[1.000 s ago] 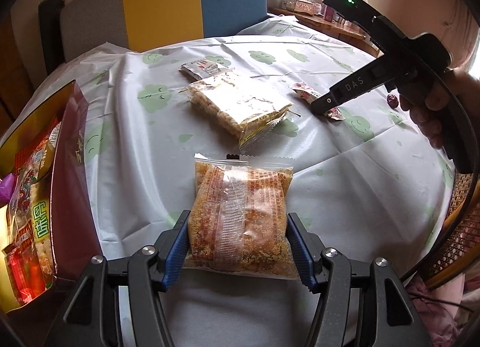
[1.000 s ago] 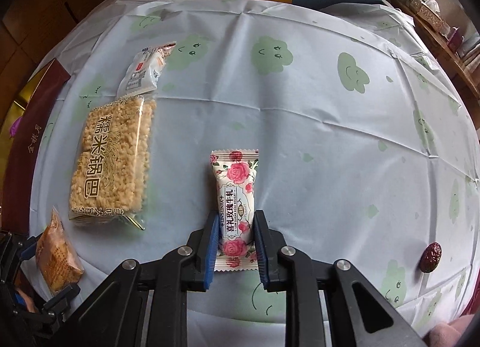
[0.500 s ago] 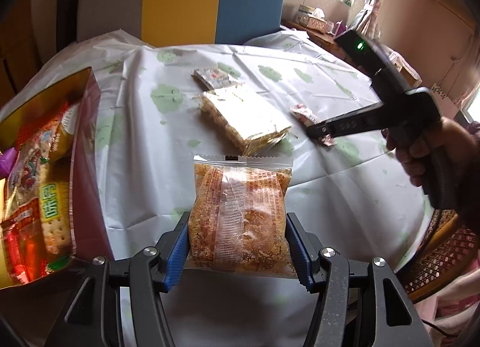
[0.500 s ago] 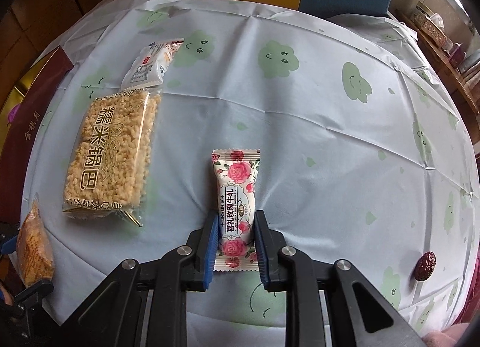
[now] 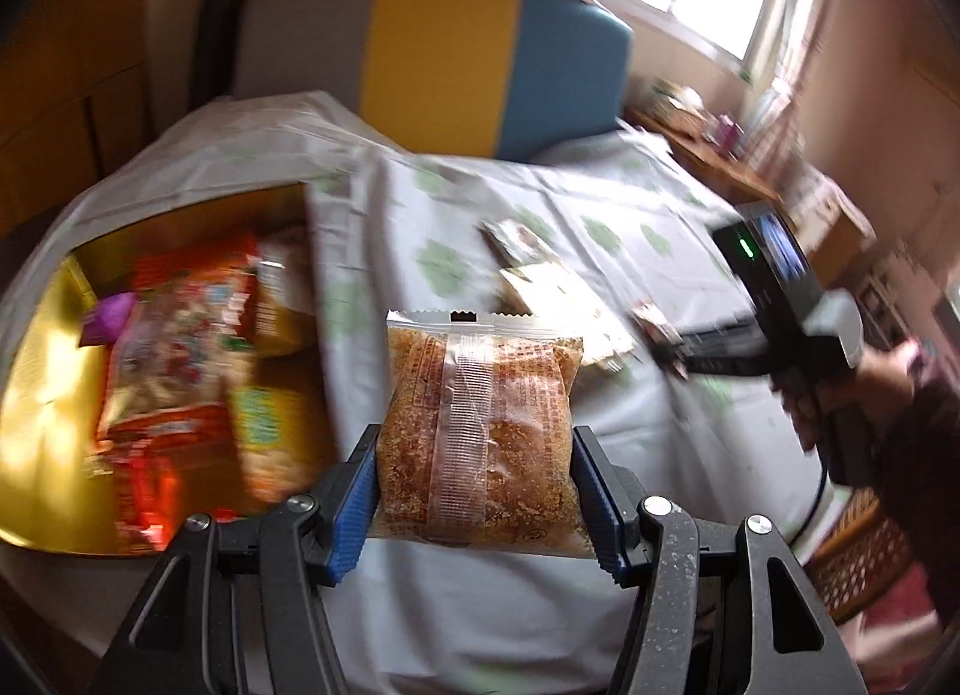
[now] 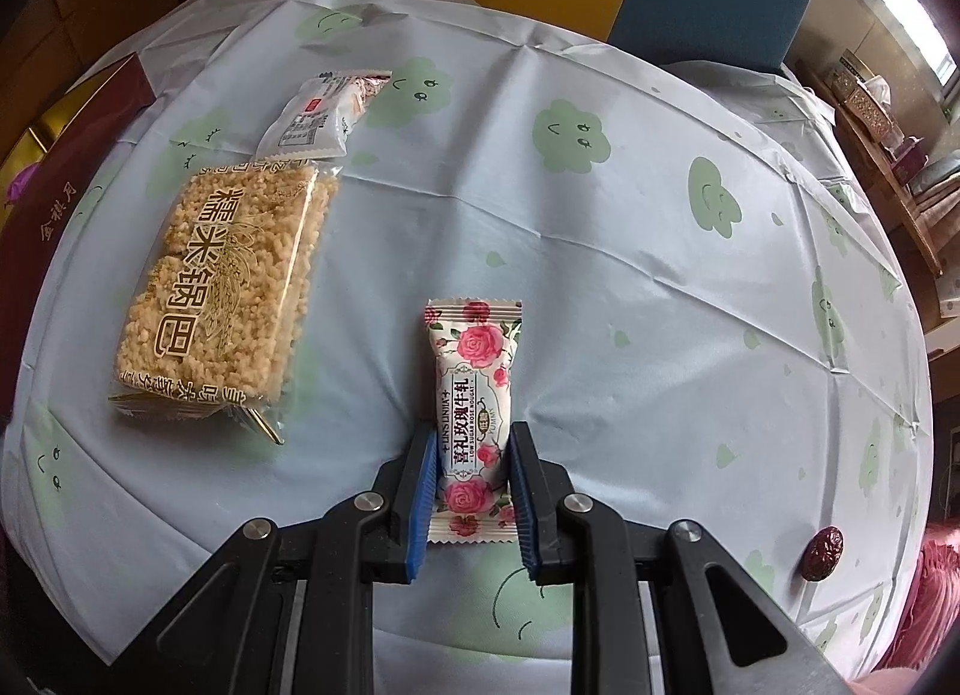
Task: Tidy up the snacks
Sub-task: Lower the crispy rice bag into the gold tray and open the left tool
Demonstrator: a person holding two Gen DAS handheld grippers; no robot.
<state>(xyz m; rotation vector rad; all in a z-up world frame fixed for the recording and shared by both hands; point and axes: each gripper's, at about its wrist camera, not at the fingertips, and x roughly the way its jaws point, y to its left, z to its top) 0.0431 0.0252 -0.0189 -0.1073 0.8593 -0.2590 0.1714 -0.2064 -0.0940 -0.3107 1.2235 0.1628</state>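
Keep left fingers (image 5: 360,491) pinching the crumbly snack bag (image 5: 480,437); carry gently over the gold box (image 5: 42,395). Right fingers (image 6: 420,497) pinching rose nougat (image 6: 474,425).

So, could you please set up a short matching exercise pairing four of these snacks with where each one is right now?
Things:
1. orange crumb packet
2. rose nougat
3. rice cracker pack
4. red date

Places:
A. alone near the table's right edge
B. in the right gripper
C. flat on the cloth, left of the nougat
D. in the left gripper

Pairs: 1-D, 2-B, 3-C, 4-A
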